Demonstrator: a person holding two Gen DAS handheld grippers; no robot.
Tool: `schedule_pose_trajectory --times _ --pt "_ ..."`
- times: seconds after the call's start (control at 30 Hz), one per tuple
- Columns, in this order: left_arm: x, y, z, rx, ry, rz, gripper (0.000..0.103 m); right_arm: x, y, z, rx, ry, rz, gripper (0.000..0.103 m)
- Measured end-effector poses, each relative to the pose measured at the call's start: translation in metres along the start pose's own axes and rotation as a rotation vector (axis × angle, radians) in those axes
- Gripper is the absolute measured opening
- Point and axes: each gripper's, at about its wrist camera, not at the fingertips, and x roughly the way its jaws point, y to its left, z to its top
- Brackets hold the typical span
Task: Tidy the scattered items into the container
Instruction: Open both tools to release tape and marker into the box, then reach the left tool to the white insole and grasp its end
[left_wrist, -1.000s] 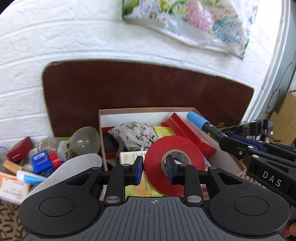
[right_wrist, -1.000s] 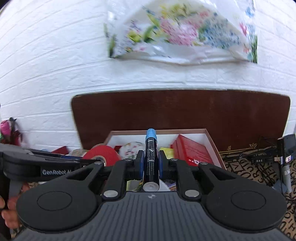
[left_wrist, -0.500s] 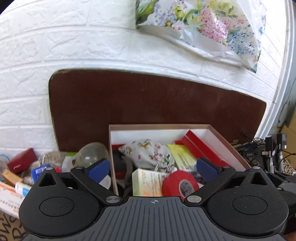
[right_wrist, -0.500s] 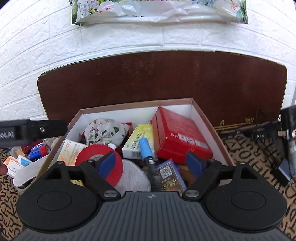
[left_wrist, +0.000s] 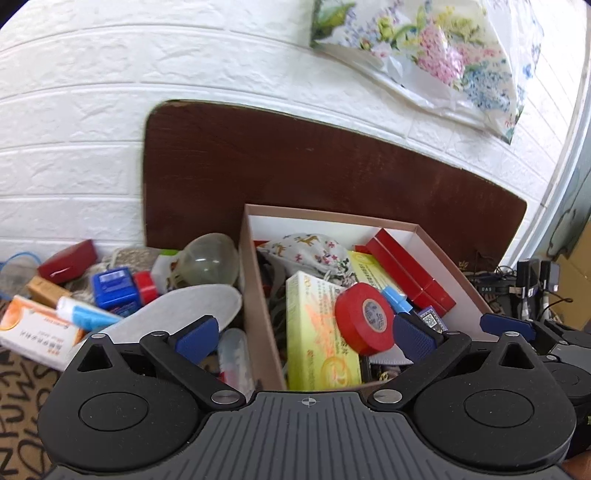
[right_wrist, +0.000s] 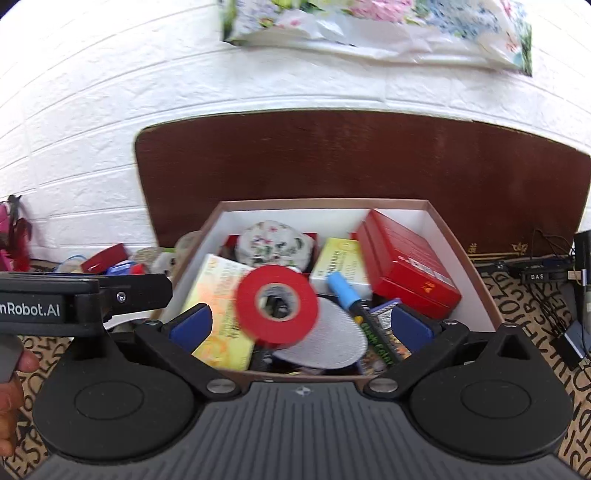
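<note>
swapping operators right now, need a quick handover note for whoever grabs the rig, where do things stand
Left gripper: jaws open, empty, at the box's near left corner.
Right gripper: jaws open, empty, over the box's near edge.
Done: red tape roll and blue-capped marker lie in the box, with the red cartons and floral pouch.
Left: the pile left of the box, including the white insole, clear dome, blue case and orange-white carton.
</note>
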Motion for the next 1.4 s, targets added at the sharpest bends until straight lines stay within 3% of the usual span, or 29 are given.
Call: schedule_pose_trajectory --times 0.13,0.27,0.43,0.57,0.73,1.1,1.27,1.33,1.4 --pt "-0.032 0.025 -0.003 -0.025 -0.026 0.026 0.103 -0.018 0.025 0.003 -0.033 -0.021 0.04 0.102" --pt "-0.066 0.069 -0.02 -0.089 -0.064 0.116 0.103 -0.034 0.053 -0.001 -0.057 -0.043 0.092 0.103" --pt "-0.08 0.131 -0.05 -0.196 -0.008 0.227 0.101 -0.033 0.095 -0.02 -0.076 -0.012 0.19 0.102" --pt "-0.084 0.165 -0.063 -0.231 0.008 0.271 0.098 -0.021 0.131 -0.037 -0.117 0.049 0.238 0.102" --pt "-0.074 0.186 -0.059 -0.257 0.023 0.24 0.093 -0.002 0.162 -0.048 -0.14 0.094 0.271 0.102" --pt "0.006 0.201 -0.031 -0.145 0.087 0.233 0.084 0.055 0.176 -0.048 -0.062 0.129 0.284 0.1" --pt "0.041 0.21 -0.03 -0.112 0.145 0.19 0.073 0.093 0.182 -0.045 -0.045 0.155 0.299 0.097" --pt "0.047 0.213 -0.029 -0.111 0.133 0.17 0.072 0.106 0.186 -0.044 -0.044 0.16 0.296 0.097" --pt "0.049 0.213 -0.025 -0.097 0.125 0.137 0.054 0.116 0.19 -0.043 -0.041 0.157 0.304 0.096"
